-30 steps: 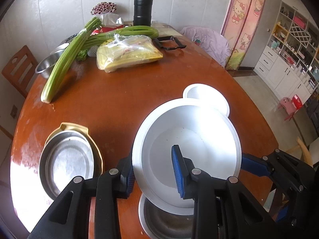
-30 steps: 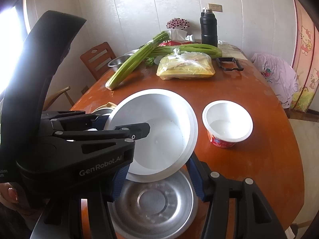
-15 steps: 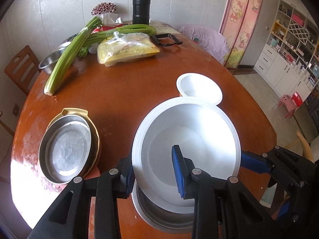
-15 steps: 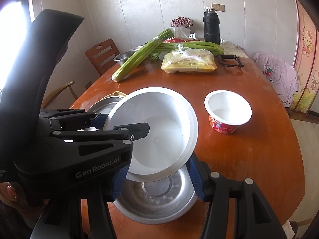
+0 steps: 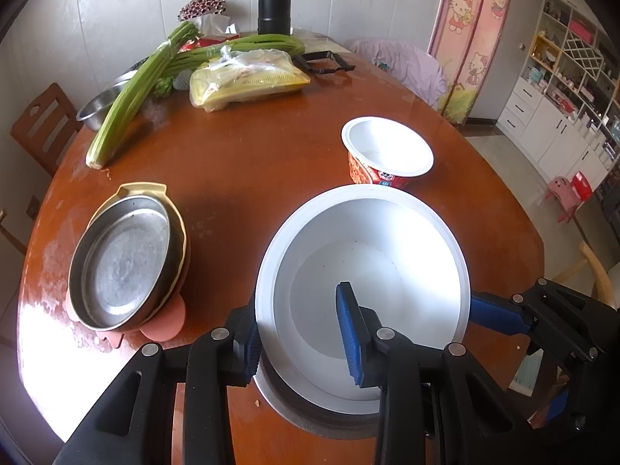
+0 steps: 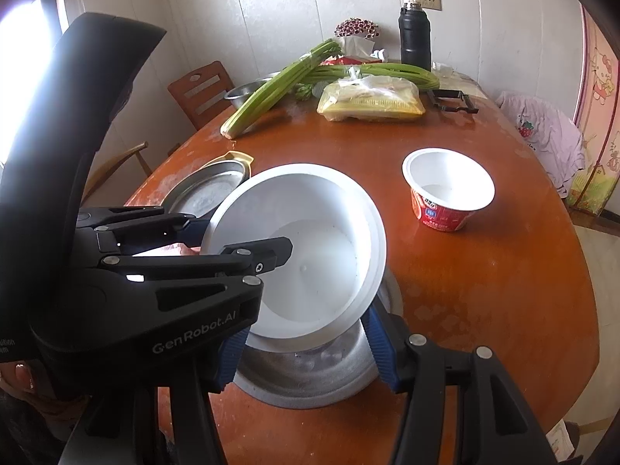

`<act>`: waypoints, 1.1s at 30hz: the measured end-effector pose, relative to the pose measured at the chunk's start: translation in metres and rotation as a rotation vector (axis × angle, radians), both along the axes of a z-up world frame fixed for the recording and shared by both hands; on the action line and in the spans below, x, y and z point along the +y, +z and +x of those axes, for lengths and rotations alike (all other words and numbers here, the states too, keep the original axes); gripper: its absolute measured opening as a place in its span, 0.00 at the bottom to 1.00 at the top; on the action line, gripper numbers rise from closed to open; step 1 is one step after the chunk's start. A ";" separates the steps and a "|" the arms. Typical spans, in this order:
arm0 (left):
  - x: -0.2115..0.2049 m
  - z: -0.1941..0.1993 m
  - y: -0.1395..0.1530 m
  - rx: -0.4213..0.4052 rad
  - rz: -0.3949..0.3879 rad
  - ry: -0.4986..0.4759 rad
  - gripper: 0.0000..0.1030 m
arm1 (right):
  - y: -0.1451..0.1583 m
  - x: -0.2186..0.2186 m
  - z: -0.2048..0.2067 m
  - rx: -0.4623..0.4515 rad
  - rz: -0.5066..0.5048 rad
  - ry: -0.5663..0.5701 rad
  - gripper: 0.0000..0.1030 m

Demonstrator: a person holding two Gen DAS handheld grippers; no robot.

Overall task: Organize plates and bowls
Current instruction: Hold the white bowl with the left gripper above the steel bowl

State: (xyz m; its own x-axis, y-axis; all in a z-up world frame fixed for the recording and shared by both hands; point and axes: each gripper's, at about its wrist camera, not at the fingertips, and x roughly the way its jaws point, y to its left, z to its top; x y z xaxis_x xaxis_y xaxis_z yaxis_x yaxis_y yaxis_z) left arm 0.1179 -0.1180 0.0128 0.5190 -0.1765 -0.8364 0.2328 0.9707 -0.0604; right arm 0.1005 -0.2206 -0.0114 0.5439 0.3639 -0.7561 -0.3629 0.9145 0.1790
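Left gripper (image 5: 296, 310) was clamped on the near-left wall of the white bowl (image 5: 372, 263): one finger (image 5: 348, 329) inside, the other outside against the rim. Its jaws had just eased open a little, with the bowl wall between them.

Right gripper (image 6: 306, 348) was part-open. Its two blue pads straddled the bowl's near rim and each sat just beside it. Couldn't tell whether they actually pressed on the bowl or only flanked it.

The bowl was empty and tilted, with its far rim higher. It hung over the steel plate (image 6: 310, 383) at the near edge of the tabletop (image 5: 252, 162). The bowl's low side overlapped the plate; contact between the two wasn't resolvable.

The red noodle cup (image 5: 387, 151) stood upright and empty, just beyond the bowl toward the right edge and apart from it.

Near the left edge was a stack: a steel dish (image 5: 120, 263) nested in a yellow dish (image 5: 143, 188), on a pink tray (image 5: 166, 321) that poked out underneath.

The far end of the tabletop held celery (image 5: 131, 93), a yellow bag (image 5: 248, 81), a black flask (image 5: 274, 7) and a steel basin (image 5: 97, 106) at the far-left edge, partly under the celery.
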 end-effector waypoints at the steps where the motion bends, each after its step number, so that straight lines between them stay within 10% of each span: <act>1: 0.000 0.000 -0.001 0.001 0.001 -0.001 0.35 | -0.001 0.000 -0.001 0.002 0.000 0.001 0.55; 33: -0.005 0.003 -0.031 0.078 0.020 -0.013 0.35 | -0.031 0.006 0.004 0.102 -0.041 -0.006 0.55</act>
